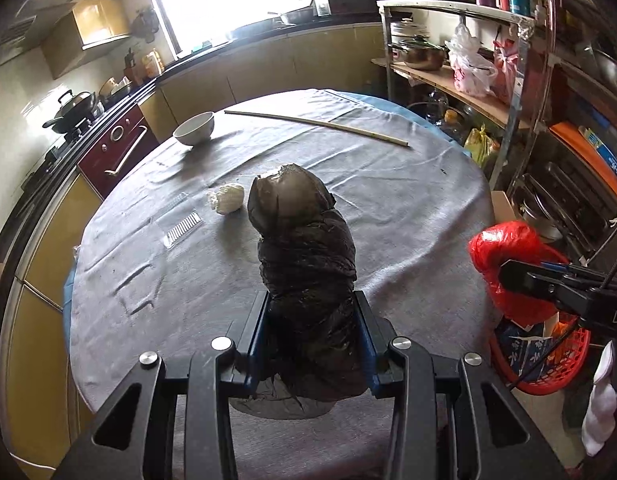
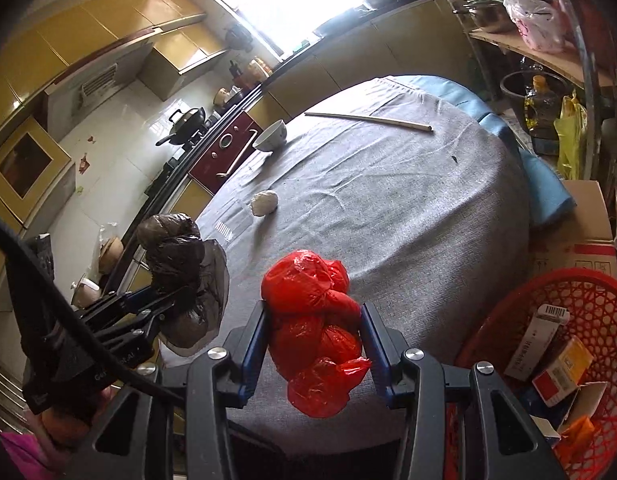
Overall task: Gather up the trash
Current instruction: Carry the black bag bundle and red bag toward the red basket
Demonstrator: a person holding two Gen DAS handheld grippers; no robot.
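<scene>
Two grippers, two bags: the left gripper [image 1: 310, 328] has its jaws clamped on one dark bag [image 1: 304, 248] at frame centre; the right gripper [image 2: 314, 340] pinches one red bag [image 2: 312, 312] above the worktop [image 2: 408, 220]. One red basket [image 2: 580, 300] sits lower right. One bowl [image 1: 194, 128], one stick [image 1: 316, 123], one white wad [image 1: 228, 198] lie beyond.

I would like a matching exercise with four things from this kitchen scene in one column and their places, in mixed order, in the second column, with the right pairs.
Things:
1. black bag
2. red bag
3. white bowl
4. cardboard boxes

Places:
A. in the red basket beside the table
B. standing on the grey cloth, far side
C. held in the left tool
D. held in the right tool

Pairs: 1-C, 2-D, 3-B, 4-A
</scene>
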